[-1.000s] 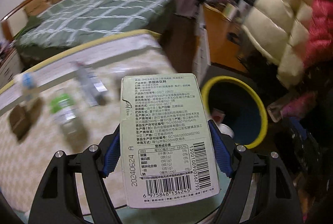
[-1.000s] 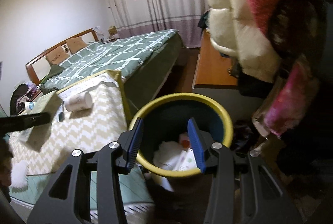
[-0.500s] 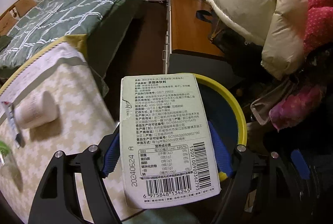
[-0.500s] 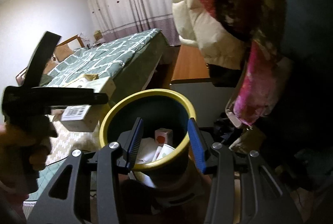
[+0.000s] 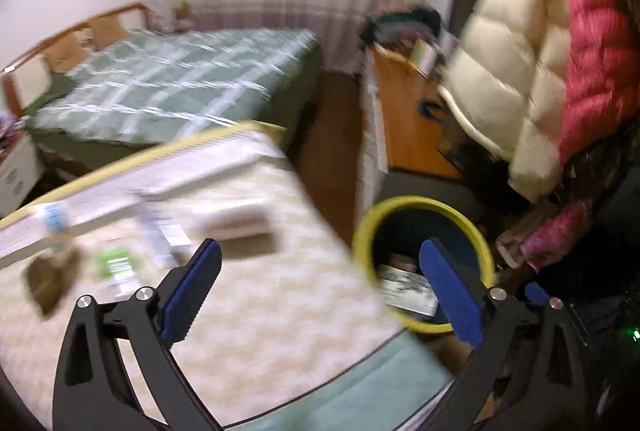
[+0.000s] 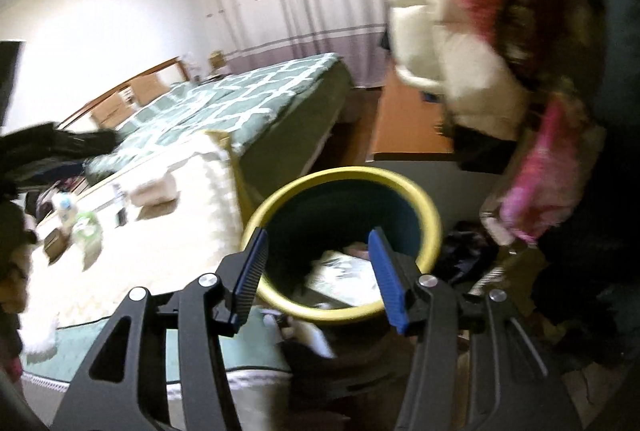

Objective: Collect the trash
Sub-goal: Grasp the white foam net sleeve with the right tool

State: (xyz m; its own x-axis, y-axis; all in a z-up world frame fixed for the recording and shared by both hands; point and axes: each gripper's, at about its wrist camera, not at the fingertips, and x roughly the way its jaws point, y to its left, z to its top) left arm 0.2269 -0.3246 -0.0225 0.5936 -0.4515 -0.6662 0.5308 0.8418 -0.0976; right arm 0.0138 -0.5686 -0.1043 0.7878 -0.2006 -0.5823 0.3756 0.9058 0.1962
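The left gripper (image 5: 316, 277) jaws have just been opened wide and nothing is held; the box (image 5: 406, 289) is seen in the bin (image 5: 362, 231); the right gripper (image 6: 316, 263) jaws, just opened further, are half open and empty

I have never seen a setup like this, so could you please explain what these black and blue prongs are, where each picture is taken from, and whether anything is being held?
There is no robot here. A person carries a hand-held two-finger gripper in each hand, and a fisheye camera on each one looks forward along its fingers, which is why the room bulges.

One picture looks along the left gripper. Its blue pads have just spread wide, and nothing is between them. Beyond it are a table covered in a patterned cloth and a yellow-rimmed trash bin; a printed carton lies inside the bin.

The other picture looks along the right gripper, which hangs over the same bin. It too has been opening and is empty.

On the cloth lie blurred leftovers: a green-labelled bottle and a tipped paper cup. Behind them is a bed.
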